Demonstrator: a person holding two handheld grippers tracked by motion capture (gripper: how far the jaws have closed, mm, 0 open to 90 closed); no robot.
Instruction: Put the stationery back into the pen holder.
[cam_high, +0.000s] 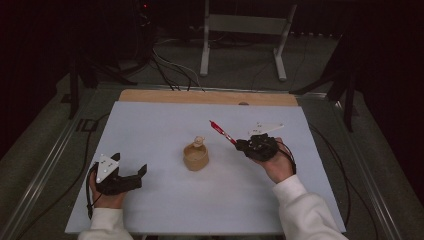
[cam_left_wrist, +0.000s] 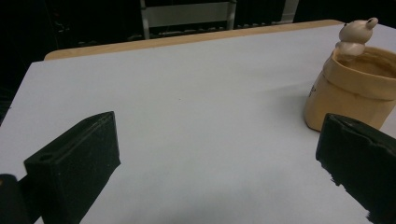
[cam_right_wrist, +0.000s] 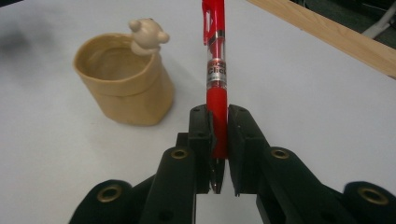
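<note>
While my left gripper (cam_high: 131, 176) rests released at the near left, my right gripper (cam_high: 239, 145) grasps a red plastic click pen (cam_right_wrist: 217, 79) right of the tan bear-trimmed ceramic cup (cam_high: 195, 155).

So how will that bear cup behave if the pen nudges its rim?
The bear cup looks ceramic: probably stiff and fragile. Its squat body suggests sliding before tipping. The red pen, clamped in the right tool, should stay rigid.

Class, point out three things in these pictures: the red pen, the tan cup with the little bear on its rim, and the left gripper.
red pen (cam_right_wrist: 217, 100): right gripper view, on its red grip.
tan cup (cam_right_wrist: 130, 100): right gripper view, on its side wall.
left gripper (cam_high: 141, 174): high view, between its open jaws.
</note>
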